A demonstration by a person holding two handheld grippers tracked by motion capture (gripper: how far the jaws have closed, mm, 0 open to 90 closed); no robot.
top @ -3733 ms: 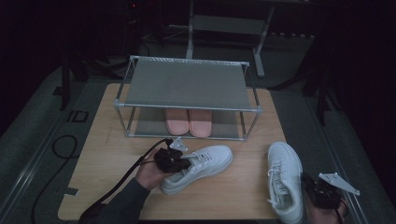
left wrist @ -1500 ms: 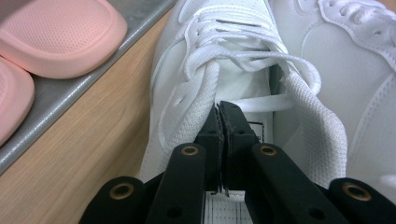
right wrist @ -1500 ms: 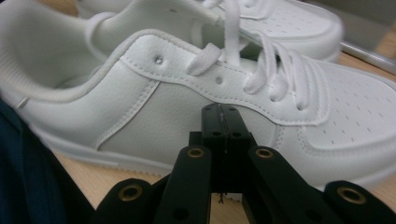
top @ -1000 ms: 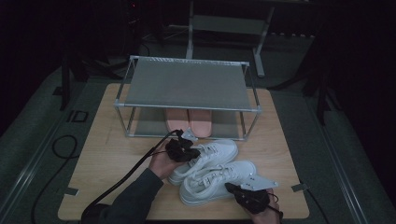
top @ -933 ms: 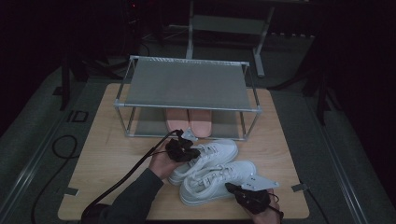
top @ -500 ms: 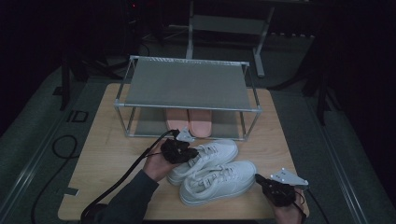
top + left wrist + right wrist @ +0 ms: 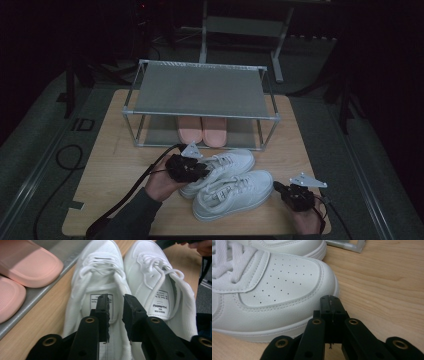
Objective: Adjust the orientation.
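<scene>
Sneakers, 2, white (image 7: 227,180): side by side at lower centre of high view, before shoe rack (image 7: 200,92). Left gripper (image 7: 186,167): over rear sneaker's heel, jaws just opening, gripping nothing. Right gripper (image 7: 331,306): jaws closed, empty, beside front sneaker's toe.

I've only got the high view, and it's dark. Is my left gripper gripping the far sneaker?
Observer: No. The left gripper has just been opening its jaws. They stand apart above the tongue of the far sneaker, with nothing pinched between them.
Operator: And the right one?
Observer: The right gripper is shut and empty, with its tips low over the table beside the toe of the near sneaker.
</scene>
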